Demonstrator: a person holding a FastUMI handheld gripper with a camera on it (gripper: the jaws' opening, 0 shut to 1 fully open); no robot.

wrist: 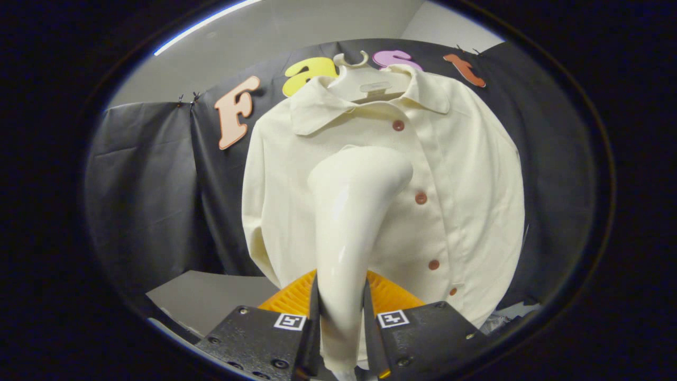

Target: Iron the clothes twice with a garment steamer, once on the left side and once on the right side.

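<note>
Nearest you, the gripper [341, 317] is clamped on the steamer [351, 222]: both fingers press the sides of its handle, one from 9 o'clock and one from 3 o'clock, with no gap showing between finger and handle. The handle runs straight up from between the fingers toward 12 o'clock, and the head bends over toward 1 o'clock, so the steamer's long axis lies along your line of reach.

Just behind the fingers, at the foot of the handle, an orange ribbed part [391, 296] fans out to either side; I cannot tell what it belongs to.

Beyond the steamer's head hangs the shirt [465, 174], facing you on a hanger [365, 79] at 12 o'clock against the black cloth [148, 196]. Its row of buttons [420, 198] runs down from 12 toward 5 o'clock, just to the 3 o'clock side of the head. So the head stands in front of the panel on the 9 o'clock side of the buttons, high on the chest. Whether the head touches the fabric cannot be told from here.

My judgement: you are set at the top of a pass on that side, and the stroke runs down toward 6 o'clock, parallel to the button line. The far panel at 3 o'clock then needs a sideways shift across the buttons.
</note>
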